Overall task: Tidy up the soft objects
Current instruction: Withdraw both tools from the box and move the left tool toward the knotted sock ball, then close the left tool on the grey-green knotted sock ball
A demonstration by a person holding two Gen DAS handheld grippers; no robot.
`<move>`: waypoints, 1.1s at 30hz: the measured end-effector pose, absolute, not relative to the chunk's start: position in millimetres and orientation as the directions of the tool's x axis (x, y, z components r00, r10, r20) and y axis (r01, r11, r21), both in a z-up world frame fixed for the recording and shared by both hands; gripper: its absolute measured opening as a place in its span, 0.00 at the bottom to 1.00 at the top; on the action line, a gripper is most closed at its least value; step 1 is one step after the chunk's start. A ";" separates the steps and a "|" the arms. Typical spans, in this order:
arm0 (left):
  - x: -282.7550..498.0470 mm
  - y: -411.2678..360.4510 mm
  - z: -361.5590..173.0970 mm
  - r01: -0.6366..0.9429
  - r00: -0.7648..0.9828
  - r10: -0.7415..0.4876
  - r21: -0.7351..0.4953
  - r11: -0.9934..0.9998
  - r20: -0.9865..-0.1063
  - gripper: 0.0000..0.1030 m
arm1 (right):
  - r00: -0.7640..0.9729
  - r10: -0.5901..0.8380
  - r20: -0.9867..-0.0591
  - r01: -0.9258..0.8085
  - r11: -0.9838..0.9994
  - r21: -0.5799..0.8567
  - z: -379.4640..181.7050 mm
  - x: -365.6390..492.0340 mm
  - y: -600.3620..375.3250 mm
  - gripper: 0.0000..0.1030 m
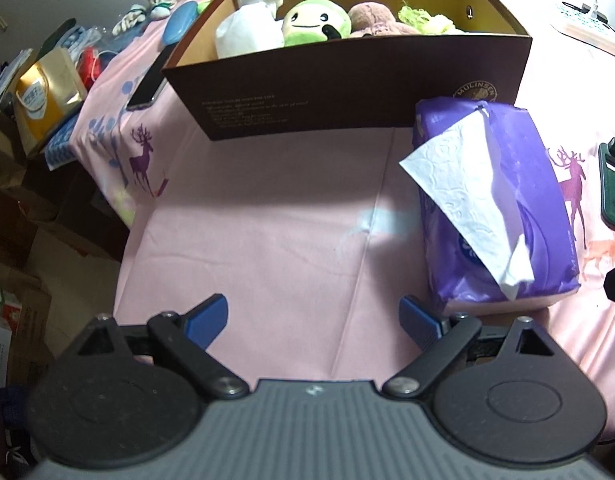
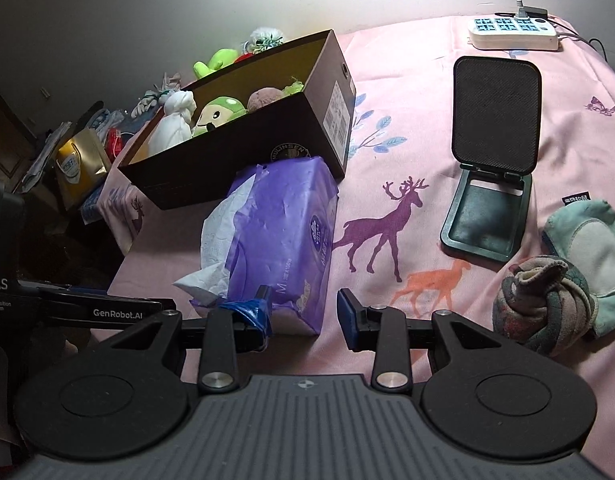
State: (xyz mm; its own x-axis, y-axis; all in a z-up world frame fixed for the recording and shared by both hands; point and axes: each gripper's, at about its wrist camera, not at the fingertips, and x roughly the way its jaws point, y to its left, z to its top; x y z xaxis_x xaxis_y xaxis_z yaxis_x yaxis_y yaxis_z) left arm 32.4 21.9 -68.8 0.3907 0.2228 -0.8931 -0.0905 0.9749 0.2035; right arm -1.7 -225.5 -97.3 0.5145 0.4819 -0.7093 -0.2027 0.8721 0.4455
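A dark cardboard box [image 1: 347, 80] [image 2: 243, 152] holds a white plush [image 1: 247, 24], a green plush [image 1: 313, 20] and a pinkish-brown plush [image 1: 371, 18]. A purple tissue pack [image 1: 519, 184] [image 2: 283, 216] lies flat on the pink cloth against the box, with a white tissue sticking out. A knotted sock bundle [image 2: 543, 304] and a pale green soft piece [image 2: 587, 248] lie at the right. My left gripper [image 1: 313, 316] hovers open over bare cloth, left of the pack. My right gripper [image 2: 303, 308] is open above the pack's near corner and grips nothing.
A black folding phone stand [image 2: 491, 160] stands right of the box and a white power strip [image 2: 513, 32] lies behind it. The table's left edge [image 1: 123, 216] drops to stacked cartons and clutter. A phone [image 1: 147, 84] lies left of the box.
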 end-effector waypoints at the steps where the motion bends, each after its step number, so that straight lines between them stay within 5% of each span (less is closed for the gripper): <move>1: 30.6 20.3 -67.8 -0.091 0.389 0.222 0.203 0.975 -0.894 0.90 | 0.515 0.484 -0.707 -0.200 0.870 0.450 -98.0 -3.2 -229.3 0.18; 33: 45.9 -143.3 -39.1 0.285 0.466 -0.036 0.111 0.952 -0.884 0.90 | 0.697 0.276 -0.661 0.089 0.882 0.462 -91.9 -55.3 -367.3 0.18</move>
